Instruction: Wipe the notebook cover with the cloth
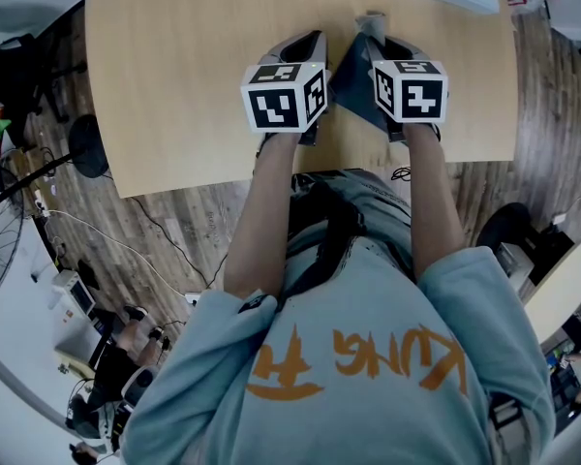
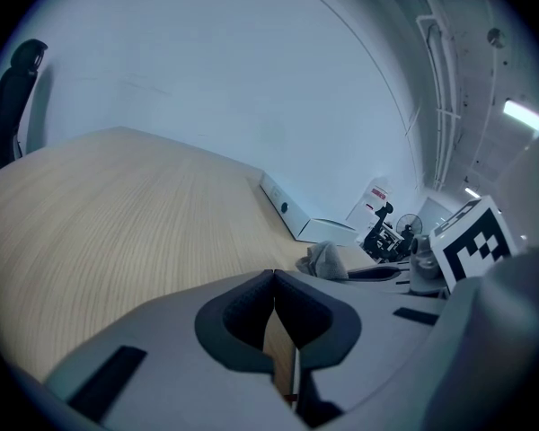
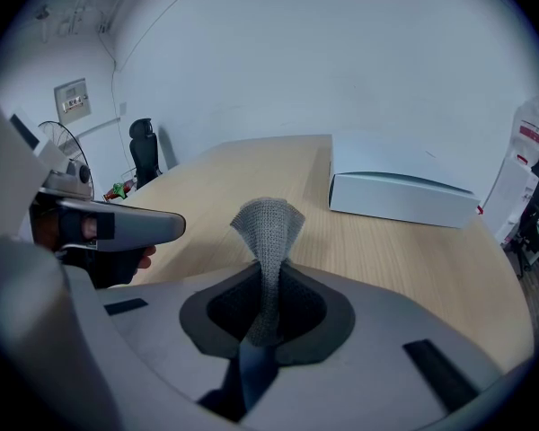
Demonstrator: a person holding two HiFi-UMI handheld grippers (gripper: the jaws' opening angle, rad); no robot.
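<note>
Right tool pinches the grey cloth, whose end stands up above the jaws. Left tool, pressed together, sits at its 9 o'clock. A dark notebook lies between them on the bench.

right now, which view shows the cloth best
Right gripper view: the grey cloth stands centre frame, clamped in the right gripper, its knit weave clear. The left gripper view shows only a small crumpled lump off to the side; the head view, just a grey tip.
</note>
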